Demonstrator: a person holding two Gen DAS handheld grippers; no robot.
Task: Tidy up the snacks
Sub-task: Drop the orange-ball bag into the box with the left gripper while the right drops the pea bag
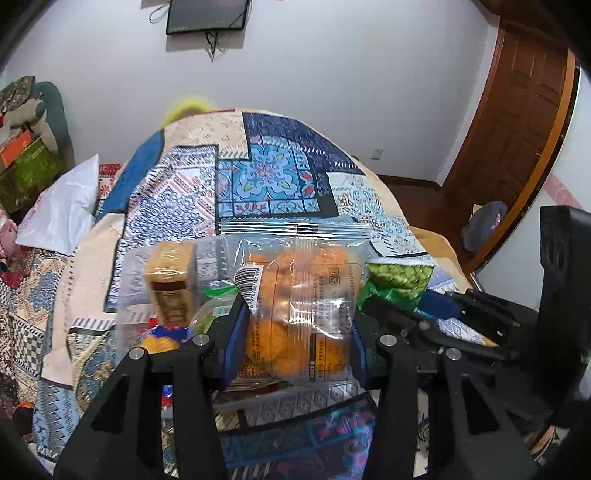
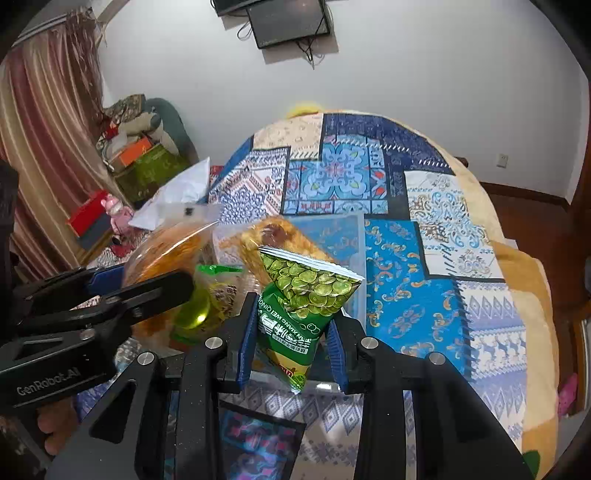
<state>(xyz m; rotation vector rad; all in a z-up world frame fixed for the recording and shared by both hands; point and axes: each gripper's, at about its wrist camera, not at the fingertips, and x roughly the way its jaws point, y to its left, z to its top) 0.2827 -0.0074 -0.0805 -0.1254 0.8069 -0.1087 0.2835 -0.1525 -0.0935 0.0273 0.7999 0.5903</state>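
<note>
My left gripper [image 1: 295, 325] is shut on a clear bag of orange crackers [image 1: 295, 291] and holds it upright above a clear plastic bin [image 1: 127, 295]. My right gripper [image 2: 291, 343] is shut on a green bag of peas [image 2: 306, 295], also over the bin [image 2: 354, 258]. In the bin lie a tan biscuit pack [image 1: 171, 284], a yellow-green packet [image 2: 210, 295] and a brown-and-yellow snack pack [image 2: 273, 236]. The pea bag [image 1: 399, 280] shows at the right of the left wrist view, the cracker bag [image 2: 166, 251] at the left of the right wrist view.
The bin rests on a bed with a blue patchwork quilt [image 2: 424, 266]. A white pillow [image 1: 62, 206] lies at the left. Boxes and clutter [image 2: 144, 162] stand by the curtain. A wooden door [image 1: 517, 122] is at the right, a monitor [image 2: 288, 18] on the wall.
</note>
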